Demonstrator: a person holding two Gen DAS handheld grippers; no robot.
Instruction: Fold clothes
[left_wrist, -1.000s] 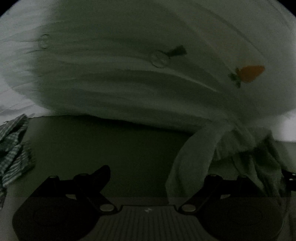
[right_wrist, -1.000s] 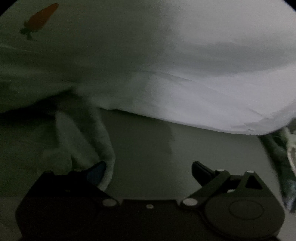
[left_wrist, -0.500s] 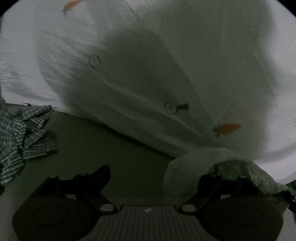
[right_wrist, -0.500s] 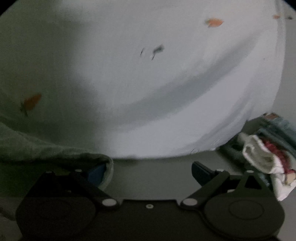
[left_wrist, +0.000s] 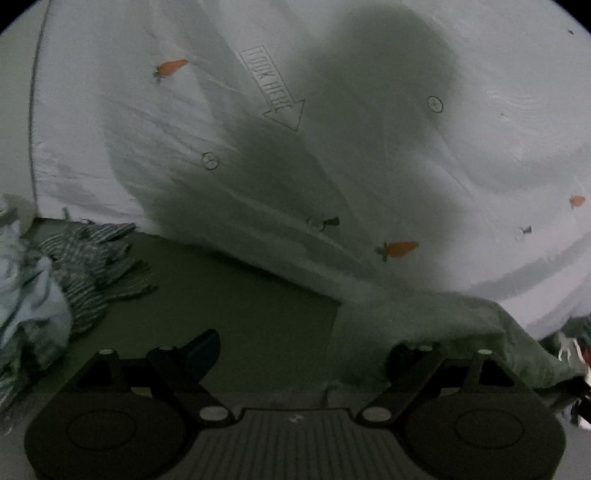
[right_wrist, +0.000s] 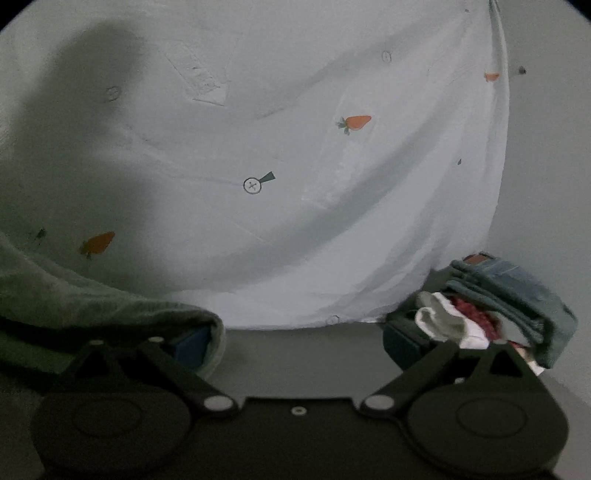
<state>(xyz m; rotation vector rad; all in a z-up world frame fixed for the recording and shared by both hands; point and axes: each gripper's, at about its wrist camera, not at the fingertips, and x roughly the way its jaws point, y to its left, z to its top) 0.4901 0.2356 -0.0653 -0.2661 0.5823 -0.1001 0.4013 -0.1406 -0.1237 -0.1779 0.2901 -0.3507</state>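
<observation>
Beside right gripper (right_wrist: 295, 343) only – folded jeans (right_wrist: 517, 291); left's – striped cloth (left_wrist: 92, 266)

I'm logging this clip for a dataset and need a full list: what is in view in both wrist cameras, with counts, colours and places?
Sheet: one, white with orange carrot prints, hanging as a backdrop across both views.
Green cloth: one, dull green, draped over the right finger of the left gripper and the left finger of the right gripper.
Striped garment: one, grey-and-white, crumpled at the left in the left view.
Pale cloth: one, light blue-white, bunched beside the striped garment.
Jeans: one, blue denim, folded, on top of the pile at the right in the right view.
White-and-red cloth: count unclear, under the jeans.
Table: one, dark grey.
Left gripper: one, black, jaws apart.
Right gripper: one, black, jaws apart.
</observation>
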